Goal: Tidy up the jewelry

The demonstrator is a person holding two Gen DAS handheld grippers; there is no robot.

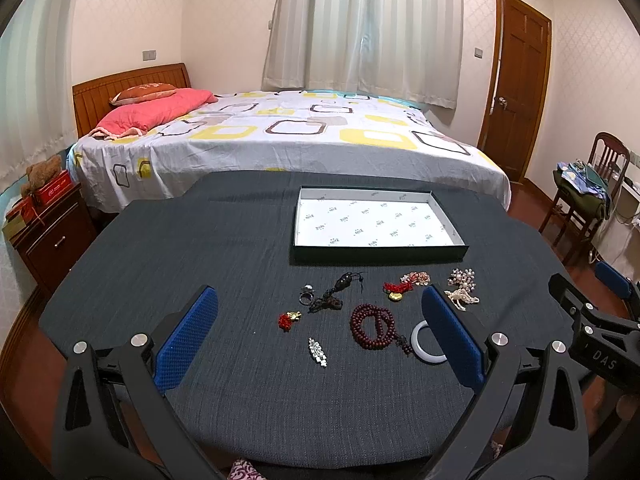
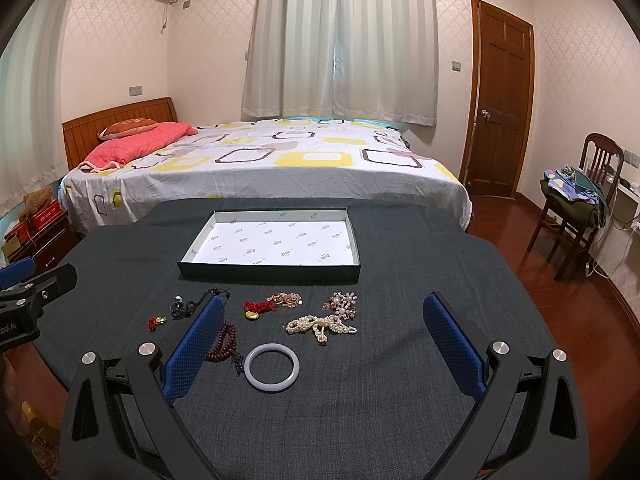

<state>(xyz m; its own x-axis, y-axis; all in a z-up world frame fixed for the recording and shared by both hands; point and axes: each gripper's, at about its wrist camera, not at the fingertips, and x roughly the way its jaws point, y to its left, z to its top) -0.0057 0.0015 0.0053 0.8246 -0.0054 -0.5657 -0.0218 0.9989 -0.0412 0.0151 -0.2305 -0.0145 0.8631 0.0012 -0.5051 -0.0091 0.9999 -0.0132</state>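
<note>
Several jewelry pieces lie on a dark cloth table (image 1: 224, 248) in front of an empty shallow box (image 1: 378, 254) with a white lining. Among them are a dark red bead bracelet (image 1: 370, 326), a white bangle (image 2: 272, 367), a pearl piece (image 2: 320, 326), a silver brooch (image 1: 317, 352) and a silver ring (image 1: 306, 294). My left gripper (image 1: 320, 304) is open and empty above the near side of the jewelry. My right gripper (image 2: 324, 312) is open and empty above the bangle and pearls; the box also shows in its view (image 2: 272, 273).
A bed (image 1: 280, 136) stands just behind the table. A wooden nightstand (image 1: 52, 236) is at the left, a door (image 1: 516, 80) and a chair with clothes (image 1: 584, 196) at the right. Red wooden floor surrounds the table.
</note>
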